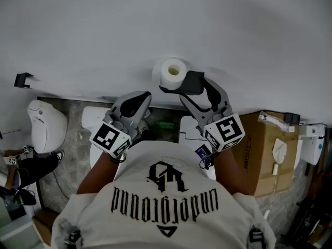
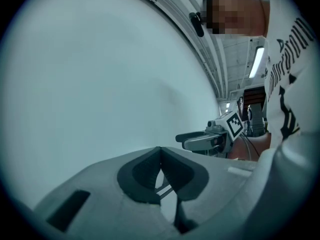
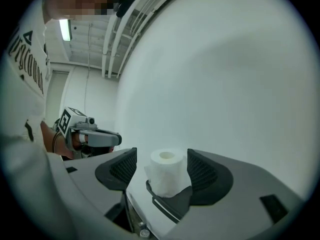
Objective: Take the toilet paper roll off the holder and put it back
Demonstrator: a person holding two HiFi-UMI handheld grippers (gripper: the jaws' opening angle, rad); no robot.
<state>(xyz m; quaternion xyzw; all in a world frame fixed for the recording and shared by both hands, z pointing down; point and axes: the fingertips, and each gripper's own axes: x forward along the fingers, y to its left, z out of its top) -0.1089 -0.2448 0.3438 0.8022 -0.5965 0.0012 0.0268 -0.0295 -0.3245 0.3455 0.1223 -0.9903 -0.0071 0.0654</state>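
Observation:
A white toilet paper roll (image 1: 173, 72) stands upright on a black wall holder (image 1: 167, 89) against the white wall. In the right gripper view the roll (image 3: 166, 173) sits on the holder's black arm (image 3: 172, 202) between my two dark pads, with a small gap on each side. My right gripper (image 1: 182, 91) is open around the roll (image 3: 161, 167). My left gripper (image 1: 139, 100) hangs to the left of the roll, a little lower and apart from it. It is shut on nothing, its pads meeting at the tip (image 2: 160, 155).
Below the wall stand a white toilet (image 1: 46, 121) at the left and a second white fixture (image 1: 94, 119) under my left gripper. A cardboard box (image 1: 264, 152) stands at the right. A small black bracket (image 1: 23, 79) is fixed to the wall far left.

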